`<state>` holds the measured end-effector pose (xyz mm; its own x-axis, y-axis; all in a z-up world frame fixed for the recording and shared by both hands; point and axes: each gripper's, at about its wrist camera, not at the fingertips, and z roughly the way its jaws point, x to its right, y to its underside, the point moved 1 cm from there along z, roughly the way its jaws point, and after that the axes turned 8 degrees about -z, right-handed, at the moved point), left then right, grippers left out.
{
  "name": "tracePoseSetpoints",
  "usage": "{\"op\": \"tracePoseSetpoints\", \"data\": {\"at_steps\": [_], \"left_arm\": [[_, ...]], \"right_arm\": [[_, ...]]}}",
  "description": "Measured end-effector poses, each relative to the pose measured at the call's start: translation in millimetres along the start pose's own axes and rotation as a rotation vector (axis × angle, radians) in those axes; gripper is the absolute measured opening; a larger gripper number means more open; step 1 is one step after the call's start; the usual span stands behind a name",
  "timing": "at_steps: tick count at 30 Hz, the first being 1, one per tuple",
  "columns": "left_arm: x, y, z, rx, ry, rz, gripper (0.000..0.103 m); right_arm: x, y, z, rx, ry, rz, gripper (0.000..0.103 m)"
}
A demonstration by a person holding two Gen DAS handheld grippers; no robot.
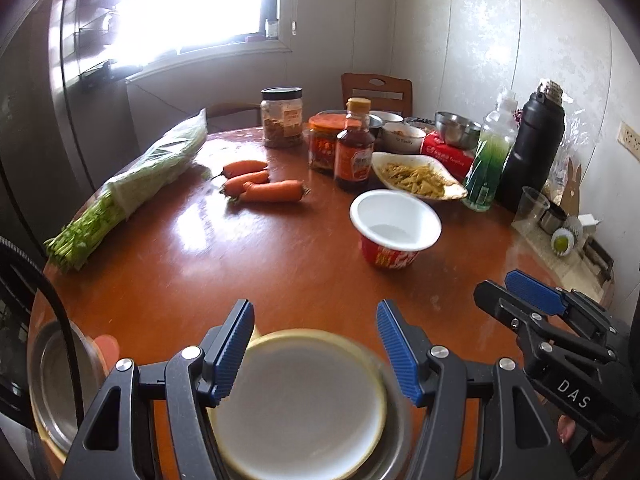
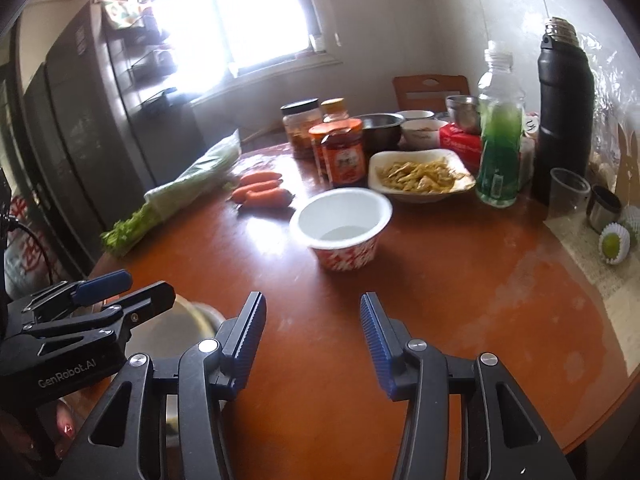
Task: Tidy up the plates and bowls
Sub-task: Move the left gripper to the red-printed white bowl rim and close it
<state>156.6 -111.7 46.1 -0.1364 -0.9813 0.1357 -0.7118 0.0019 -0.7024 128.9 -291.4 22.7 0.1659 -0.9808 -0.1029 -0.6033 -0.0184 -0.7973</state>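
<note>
My left gripper hangs with its jaws spread wide over a white, yellow-rimmed bowl, which sits blurred at the near edge of the desk. The bowl seems to rest inside a steel dish, though my own frame cuts off its lower rim. My right gripper also has its jaws released, with nothing between them but bare wood. The red paper bowl stands empty at mid-desk, just in front of the white plate of food. A steel bowl at far left is half hidden behind a black cable. Further bowls behind the jars are mostly screened from me.
</note>
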Motion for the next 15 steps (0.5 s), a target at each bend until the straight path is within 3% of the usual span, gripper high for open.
{"op": "tracePoseSetpoints", "data": {"at_steps": [8,15], "left_arm": [[26.5,-34.2,27.4,-0.038,0.023,-0.014,0.064],[32.7,-60.2,69.3,-0.124,0.056,-0.078,0.064]], "right_arm": [[42.6,-30.6,24.7,-0.020,0.004,0.047,0.051],[66.6,-39.8,56.0,-0.069,0.006,0.059,0.051]]}}
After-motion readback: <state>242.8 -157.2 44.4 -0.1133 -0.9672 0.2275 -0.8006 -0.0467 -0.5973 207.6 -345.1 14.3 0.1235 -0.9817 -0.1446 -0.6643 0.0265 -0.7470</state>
